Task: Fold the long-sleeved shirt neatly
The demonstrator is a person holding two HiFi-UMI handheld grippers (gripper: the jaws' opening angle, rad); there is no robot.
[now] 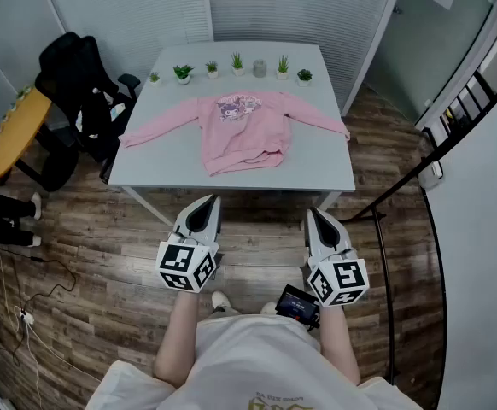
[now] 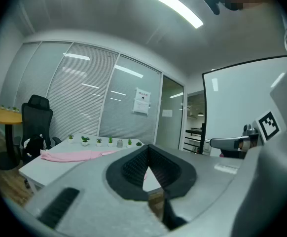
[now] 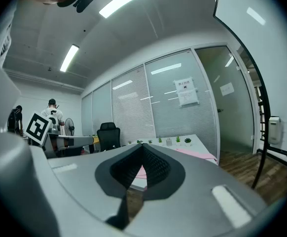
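A pink long-sleeved shirt [image 1: 242, 131] with a cartoon print lies face up on the white table [image 1: 325, 165], both sleeves spread out to the sides and its hem rumpled toward me. My left gripper [image 1: 207, 202] and right gripper [image 1: 315, 214] hang side by side over the wooden floor, short of the table's near edge, both shut with nothing between the jaws. In the left gripper view the shirt [image 2: 69, 155] shows far off beyond the closed left gripper [image 2: 148, 149]. In the right gripper view the shirt [image 3: 195, 153] lies past the closed right gripper [image 3: 142, 149].
Several small potted plants [image 1: 231, 68] line the table's far edge. A black office chair [image 1: 82, 92] and a yellow round table [image 1: 14, 126] stand at the left. A black railing [image 1: 436, 143] runs along the right. Cables [image 1: 26, 314] lie on the floor at left.
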